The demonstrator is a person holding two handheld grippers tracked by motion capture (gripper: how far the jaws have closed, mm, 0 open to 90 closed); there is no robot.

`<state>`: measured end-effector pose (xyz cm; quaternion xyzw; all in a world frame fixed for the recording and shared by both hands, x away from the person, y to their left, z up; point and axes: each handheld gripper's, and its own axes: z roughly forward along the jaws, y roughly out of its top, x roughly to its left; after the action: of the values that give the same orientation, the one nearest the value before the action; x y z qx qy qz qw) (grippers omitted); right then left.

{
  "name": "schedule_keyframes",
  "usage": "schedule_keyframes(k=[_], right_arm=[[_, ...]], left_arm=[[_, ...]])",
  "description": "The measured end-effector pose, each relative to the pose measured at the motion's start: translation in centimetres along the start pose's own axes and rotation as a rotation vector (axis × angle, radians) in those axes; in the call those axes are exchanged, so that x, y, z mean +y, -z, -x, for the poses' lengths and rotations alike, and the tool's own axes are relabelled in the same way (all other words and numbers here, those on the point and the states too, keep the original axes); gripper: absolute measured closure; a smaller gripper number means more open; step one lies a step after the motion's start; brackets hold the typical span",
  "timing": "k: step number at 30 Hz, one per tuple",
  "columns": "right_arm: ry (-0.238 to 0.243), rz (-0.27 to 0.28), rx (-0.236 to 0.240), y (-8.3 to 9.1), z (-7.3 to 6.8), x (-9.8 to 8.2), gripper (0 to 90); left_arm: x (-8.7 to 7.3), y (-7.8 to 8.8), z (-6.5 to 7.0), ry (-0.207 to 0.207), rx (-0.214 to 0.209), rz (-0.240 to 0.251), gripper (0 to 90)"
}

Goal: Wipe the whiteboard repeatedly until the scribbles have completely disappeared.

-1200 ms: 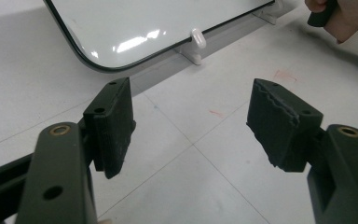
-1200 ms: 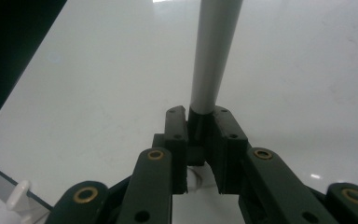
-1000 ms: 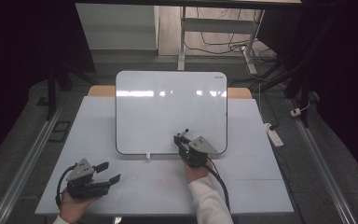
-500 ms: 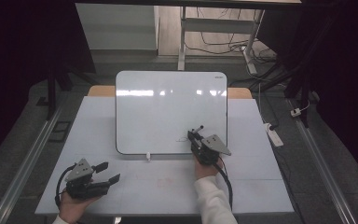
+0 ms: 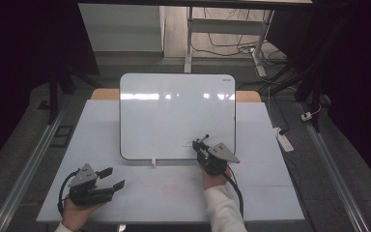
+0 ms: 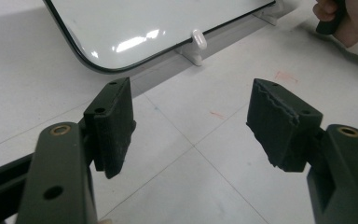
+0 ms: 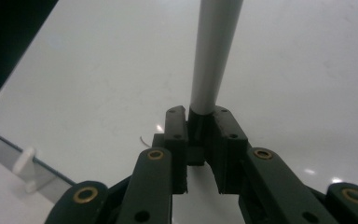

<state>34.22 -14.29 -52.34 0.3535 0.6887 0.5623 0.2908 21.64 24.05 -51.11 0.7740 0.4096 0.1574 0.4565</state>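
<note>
Our right hand-held gripper, clamped on the marker, has slid rightwards along the whiteboard, drawing; left hand-held gripper waits wide open.

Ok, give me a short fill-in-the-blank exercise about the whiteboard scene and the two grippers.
1. The right gripper is shut on a grey ____.
2. The left gripper has its jaws ____, with nothing between them.
3. The marker points at the ____, which stands propped on the table.

Missing words: marker; open; whiteboard
</note>
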Motion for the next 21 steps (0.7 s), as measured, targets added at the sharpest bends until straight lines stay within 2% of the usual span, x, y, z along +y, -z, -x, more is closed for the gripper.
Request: schedule_keyframes(k=[1, 3, 4, 6, 8, 9, 10, 13, 14, 15, 19, 21], right_arm=[[-0.016, 0.008, -0.006, 0.0, 0.4, 0.1, 77.3], [-0.052, 0.036, -0.063, 0.3, 1.4, 0.4, 77.3], [-0.066, 0.039, -0.066, 0.5, 1.7, 0.4, 77.3], [-0.048, 0.019, -0.049, 0.5, 1.2, 0.3, 77.3], [-0.025, -0.007, 0.007, 0.3, 0.2, -0.2, 77.3], [0.001, -0.013, 0.014, 0.2, -0.2, -0.3, 77.3], [0.004, -0.014, 0.016, 0.2, 0.0, -0.2, 77.3], [-0.065, 0.026, -0.063, 0.8, 1.7, 0.2, 77.3], [-0.081, 0.026, -0.06, 0.9, 2.0, 0.3, 77.3], [-0.071, 0.021, -0.065, 0.9, 1.7, 0.2, 77.2], [-0.034, -0.022, 0.024, 0.3, -0.4, -0.5, 77.3], [-0.028, -0.02, 0.034, 0.2, -0.2, -0.5, 77.3]], left_arm=[[0.0, 0.1, 0.0, -0.001, 0.0, 0.002, 32.1], [0.0, 0.2, 0.1, 0.001, 0.003, 0.008, 32.1], [0.0, 0.2, 0.0, 0.001, 0.003, 0.009, 32.2], [0.0, 0.1, -0.1, 0.002, 0.002, 0.006, 32.3], [0.0, 0.0, -0.1, 0.002, 0.0, 0.002, 32.3], [0.0, 0.0, 0.0, 0.0, -0.002, 0.002, 32.3], [0.0, 0.1, 0.0, -0.003, 0.0, 0.003, 32.2], [0.0, 0.3, 0.0, 0.001, 0.004, 0.011, 32.3], [0.0, 0.3, 0.0, 0.003, 0.003, 0.011, 32.3], [0.0, 0.2, -0.1, 0.004, 0.004, 0.01, 32.3], [0.0, 0.0, 0.0, 0.001, -0.001, 0.003, 32.3], [0.0, 0.1, 0.1, -0.002, 0.002, 0.007, 32.3]])
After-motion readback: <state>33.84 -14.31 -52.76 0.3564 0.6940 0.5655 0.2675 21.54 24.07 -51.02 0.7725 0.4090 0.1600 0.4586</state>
